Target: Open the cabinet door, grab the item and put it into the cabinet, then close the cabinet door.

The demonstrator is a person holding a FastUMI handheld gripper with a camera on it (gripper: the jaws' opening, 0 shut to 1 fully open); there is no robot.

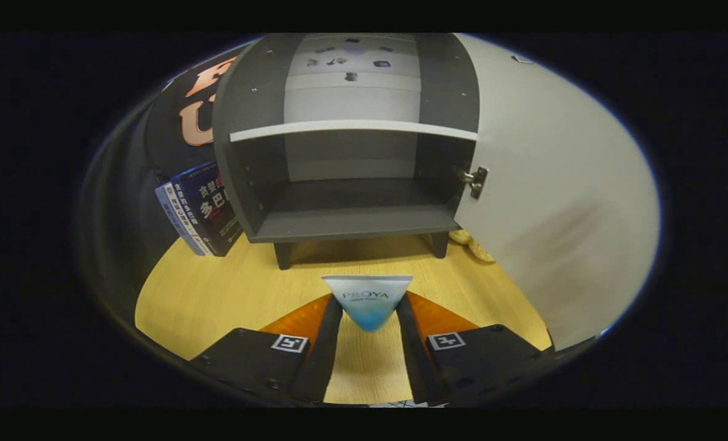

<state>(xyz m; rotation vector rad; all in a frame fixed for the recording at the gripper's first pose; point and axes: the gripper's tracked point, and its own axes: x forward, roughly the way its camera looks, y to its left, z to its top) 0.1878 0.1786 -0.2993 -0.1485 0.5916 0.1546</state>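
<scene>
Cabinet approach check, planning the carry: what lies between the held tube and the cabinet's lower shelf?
In the gripper view, bare wooden tabletop separates the tube, clamped between the jaws, from the open cabinet.

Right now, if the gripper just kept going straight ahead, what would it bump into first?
Holding the tube, the gripper points at the open cabinet. It would likely meet its bottom edge or legs first; depth is unclear.

low, facing open cabinet (seemingly near)
</scene>
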